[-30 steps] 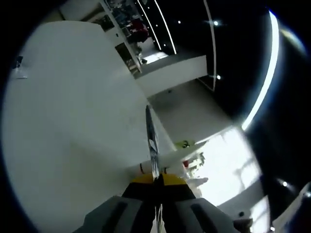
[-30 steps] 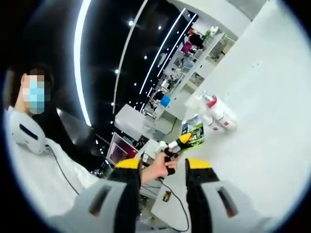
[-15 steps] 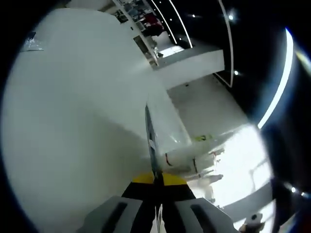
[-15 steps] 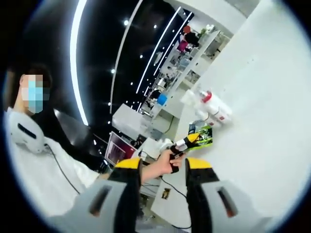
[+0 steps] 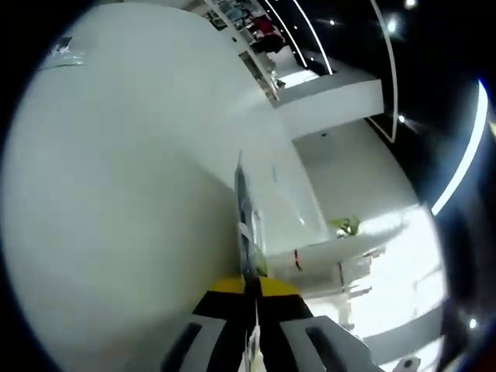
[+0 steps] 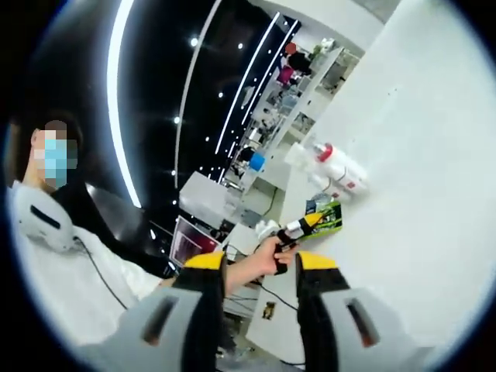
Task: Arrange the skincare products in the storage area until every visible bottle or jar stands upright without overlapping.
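- Two white bottles with red caps (image 6: 335,172) are seen in the right gripper view, apparently upright against the white tabletop (image 6: 418,194), well ahead of and beyond the right gripper (image 6: 260,267).
- Right gripper's jaws are spread apart with nothing between them; through the gap, the person's hand (image 6: 260,263) is seen on the left gripper (image 6: 306,225).
- Left gripper (image 5: 246,283) is clamped on a thin flat packet (image 5: 245,221), seen edge-on straight ahead of its tips; in the right gripper view it reads as a green-and-black sachet (image 6: 327,215), just beside the bottles.
- Risk: the sachet is held close to the bottles, so a swing could knock one over.
- Risk: the sachet is thin and floppy; if released upright it would likely flop flat or onto a bottle, causing overlap.
- Risk: the packet is held near the table edge (image 5: 306,232); a drop off it is possible.
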`<state>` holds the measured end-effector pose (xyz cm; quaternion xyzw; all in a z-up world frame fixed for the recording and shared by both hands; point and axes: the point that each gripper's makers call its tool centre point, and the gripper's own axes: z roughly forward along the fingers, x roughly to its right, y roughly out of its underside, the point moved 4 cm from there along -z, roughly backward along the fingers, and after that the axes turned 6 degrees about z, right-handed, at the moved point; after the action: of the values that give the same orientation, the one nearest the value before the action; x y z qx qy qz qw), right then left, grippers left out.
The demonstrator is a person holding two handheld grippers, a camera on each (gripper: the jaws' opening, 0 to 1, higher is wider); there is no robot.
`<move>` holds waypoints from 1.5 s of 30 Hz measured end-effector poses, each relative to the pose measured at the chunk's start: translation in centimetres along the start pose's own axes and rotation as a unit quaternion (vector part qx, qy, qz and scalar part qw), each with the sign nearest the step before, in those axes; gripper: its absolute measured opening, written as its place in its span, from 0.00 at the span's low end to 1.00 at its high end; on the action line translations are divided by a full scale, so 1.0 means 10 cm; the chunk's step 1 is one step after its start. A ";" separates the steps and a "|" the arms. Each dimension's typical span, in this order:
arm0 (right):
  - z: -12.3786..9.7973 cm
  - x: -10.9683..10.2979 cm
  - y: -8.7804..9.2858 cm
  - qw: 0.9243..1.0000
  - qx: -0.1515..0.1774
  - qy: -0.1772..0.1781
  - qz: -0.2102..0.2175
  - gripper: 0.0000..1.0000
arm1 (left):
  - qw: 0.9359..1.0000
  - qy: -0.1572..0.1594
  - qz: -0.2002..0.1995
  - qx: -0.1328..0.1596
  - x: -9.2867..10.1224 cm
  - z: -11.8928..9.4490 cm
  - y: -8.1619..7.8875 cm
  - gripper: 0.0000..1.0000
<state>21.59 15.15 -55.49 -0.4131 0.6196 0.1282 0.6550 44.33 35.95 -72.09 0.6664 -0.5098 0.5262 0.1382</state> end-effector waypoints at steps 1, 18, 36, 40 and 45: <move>0.00 0.00 0.01 1.000 -0.001 0.001 0.000 0.36 | 1.000 -0.003 -0.003 0.000 0.00 0.00 0.00 0.05; -0.14 -0.06 0.04 1.000 0.002 0.009 -0.012 0.36 | 0.993 -0.077 0.083 -0.037 -0.04 -0.02 -0.17 0.13; -0.10 -0.14 0.05 1.000 0.002 -0.001 -0.022 0.36 | 0.974 -0.114 0.193 -0.042 -0.01 -0.28 -0.31 0.27; -0.10 -0.16 0.08 1.000 -0.005 -0.006 -0.028 0.36 | 0.980 -0.090 0.178 0.012 0.14 -0.57 -0.26 0.27; -0.10 -0.28 0.12 0.999 -0.005 -0.025 -0.032 0.37 | 0.981 -0.070 0.173 0.055 0.28 -1.05 0.05 0.29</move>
<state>19.53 16.13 -53.30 -0.4327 0.5890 0.1200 0.6719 37.81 41.81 -65.59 0.6100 -0.5960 0.5214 -0.0278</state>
